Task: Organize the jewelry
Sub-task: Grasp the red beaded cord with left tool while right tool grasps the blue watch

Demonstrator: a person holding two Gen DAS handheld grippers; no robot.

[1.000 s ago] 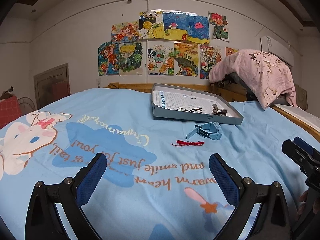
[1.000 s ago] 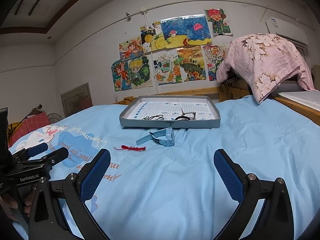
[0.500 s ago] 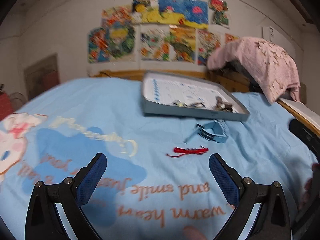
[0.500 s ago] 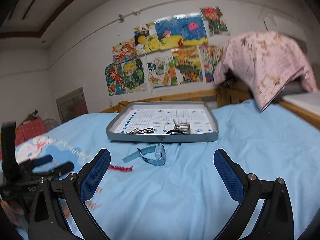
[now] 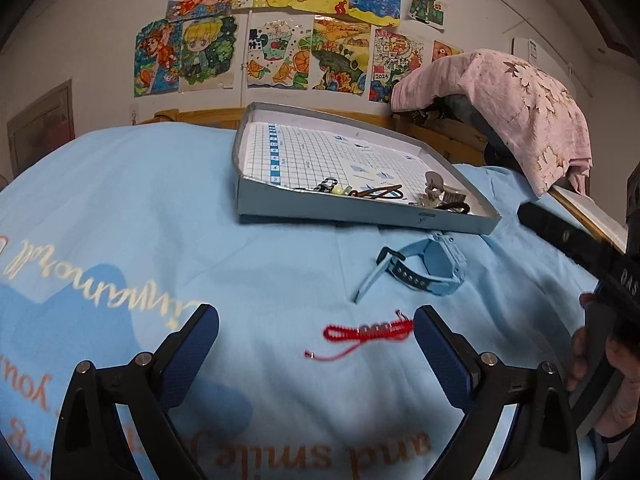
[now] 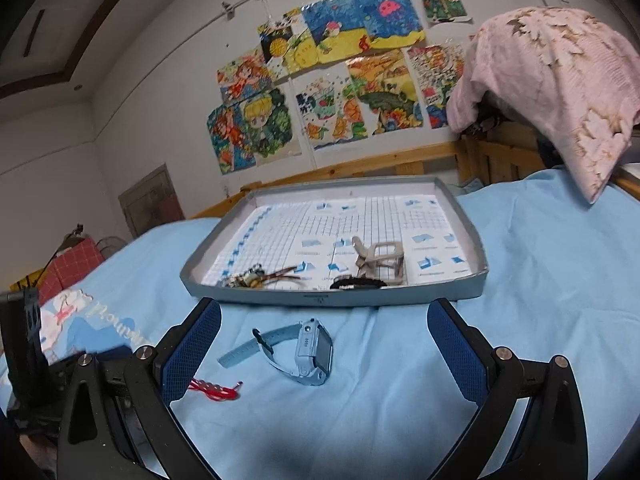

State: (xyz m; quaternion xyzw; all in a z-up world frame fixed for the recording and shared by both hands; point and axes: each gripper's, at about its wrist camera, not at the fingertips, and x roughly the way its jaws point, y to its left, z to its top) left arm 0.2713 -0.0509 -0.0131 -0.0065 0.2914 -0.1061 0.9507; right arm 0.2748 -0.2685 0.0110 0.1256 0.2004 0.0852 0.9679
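A red cord bracelet (image 5: 366, 334) lies on the blue bedspread just ahead of my open, empty left gripper (image 5: 316, 350); it also shows in the right wrist view (image 6: 216, 391). A light blue watch (image 5: 424, 270) lies beyond it, in front of a grey tray (image 5: 360, 216). My right gripper (image 6: 324, 350) is open and empty, with the watch (image 6: 308, 350) between and just beyond its fingers. The tray (image 6: 332, 300) holds several small pieces, among them a beige hair clip (image 6: 380, 258) and dark hair ties (image 6: 356, 283).
The blue bedspread (image 5: 160, 208) covers a bed with a wooden headboard (image 6: 380, 164). A pink flowered cloth (image 6: 560, 76) hangs over furniture at the right. Drawings hang on the wall behind (image 5: 280, 40). A red checked box (image 6: 72, 264) stands at the far left.
Both grippers have moved forward and lower toward the bed. The bracelet now lies close before the left fingers, the watch close before the right. Both stay open.
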